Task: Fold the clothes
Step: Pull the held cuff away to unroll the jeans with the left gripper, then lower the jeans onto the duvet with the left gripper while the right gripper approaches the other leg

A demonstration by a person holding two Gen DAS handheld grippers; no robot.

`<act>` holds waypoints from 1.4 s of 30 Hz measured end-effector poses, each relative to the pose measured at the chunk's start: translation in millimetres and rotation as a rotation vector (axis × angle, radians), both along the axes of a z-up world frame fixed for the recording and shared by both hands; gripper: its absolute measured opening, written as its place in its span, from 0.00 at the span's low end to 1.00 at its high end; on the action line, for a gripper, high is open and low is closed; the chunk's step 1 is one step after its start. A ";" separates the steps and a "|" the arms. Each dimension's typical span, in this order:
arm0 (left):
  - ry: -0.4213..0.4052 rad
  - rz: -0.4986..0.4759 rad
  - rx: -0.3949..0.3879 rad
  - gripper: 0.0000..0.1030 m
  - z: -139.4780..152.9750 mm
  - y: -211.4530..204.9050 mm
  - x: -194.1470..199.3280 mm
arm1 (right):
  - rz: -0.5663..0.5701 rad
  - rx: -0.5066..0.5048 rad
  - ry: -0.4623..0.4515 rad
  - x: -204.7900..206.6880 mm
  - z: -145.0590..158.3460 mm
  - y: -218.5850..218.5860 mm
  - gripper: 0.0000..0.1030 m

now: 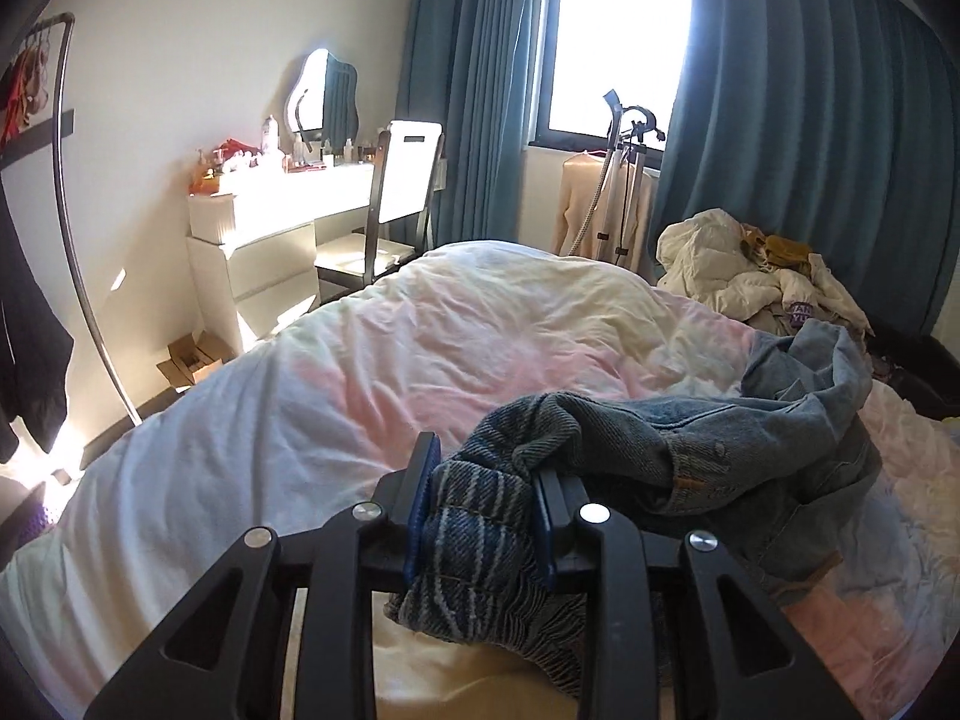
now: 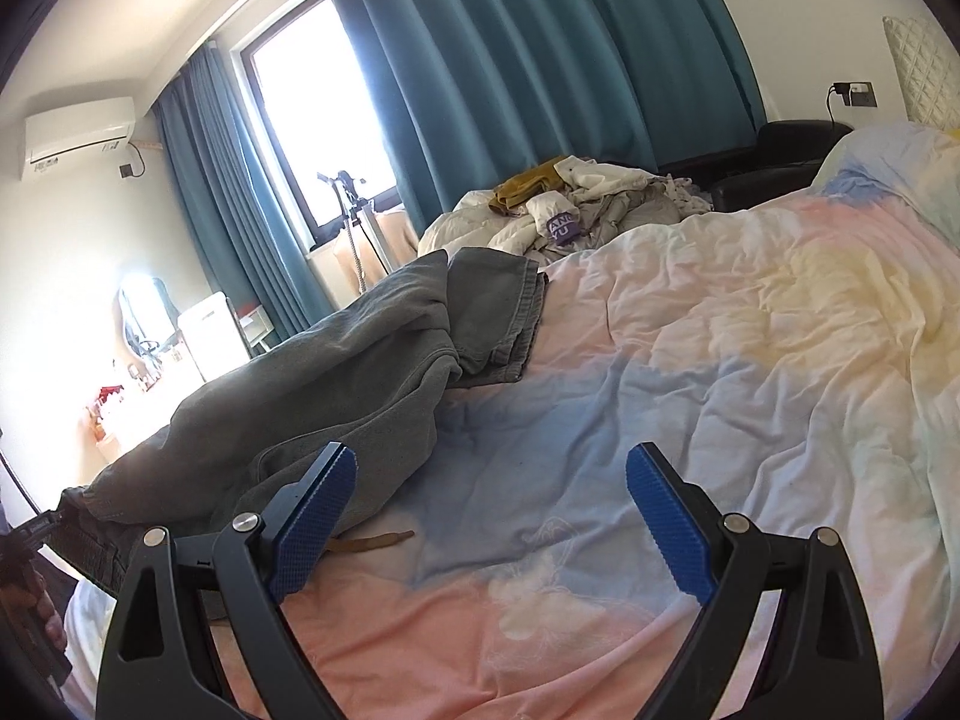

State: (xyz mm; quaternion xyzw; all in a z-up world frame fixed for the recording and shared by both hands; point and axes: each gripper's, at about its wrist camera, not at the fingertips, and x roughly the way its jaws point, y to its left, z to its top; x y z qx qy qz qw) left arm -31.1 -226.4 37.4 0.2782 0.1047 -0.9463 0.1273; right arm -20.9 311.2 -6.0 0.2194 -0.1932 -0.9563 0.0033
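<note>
Denim fills the left gripper (image 1: 483,510): its blue-padded jaws are clamped on a bunched fold of the blue denim garment (image 1: 690,450), which bulges out above and below the pads. From the pinch, the fabric runs toward two o'clock in the left wrist view, rising into a crumpled ridge with a metal button showing near its middle, and its far end lies on the duvet (image 1: 372,360). The duvet is pale, washed with pink and cream, and wrinkled all over.

In the right wrist view the right gripper (image 2: 489,516) is spread wide, nothing between its pads, hovering over a blue and pink stretch of the duvet. Just beside its left finger, from nine to eleven o'clock, lies the same garment (image 2: 336,384), looking grey-green in this light, with a folded hem at its far end and a thin tan strip poking out from under its near edge.

Farther out, at one o'clock in both views, a clothes pile (image 2: 576,204) of cream, mustard and grey pieces sits at the bed's far edge. Teal curtains (image 2: 510,60) hang behind it beside a bright window (image 1: 618,36). At ten o'clock in the left view stand a white dressing table (image 1: 270,222), a mirror and a chair (image 1: 396,198)
</note>
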 end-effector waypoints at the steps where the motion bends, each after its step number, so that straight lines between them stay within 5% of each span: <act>1: -0.005 -0.005 0.019 0.32 2.1 1.2 2.1 | 0.004 -0.006 0.003 0.3 0.5 0.0 0.91; 9: -0.067 -0.072 -0.105 0.36 19.5 52.3 29.3 | 0.020 -0.013 0.024 7.3 8.5 -2.8 0.91; 17: -0.096 -0.058 -0.013 0.36 27.3 70.0 58.8 | 0.033 0.026 0.029 12.7 15.6 -8.9 0.91; 27: -0.217 -0.064 -0.025 0.36 7.8 67.8 95.8 | 0.037 0.028 0.026 11.9 17.6 -10.1 0.91; 34: -0.193 -0.082 -0.011 0.36 10.6 82.6 111.7 | 0.060 0.034 0.023 12.0 19.0 -14.7 0.91; 42: -0.086 -0.198 0.019 0.36 35.5 135.9 74.6 | 0.070 0.031 0.015 14.6 21.5 -15.1 0.91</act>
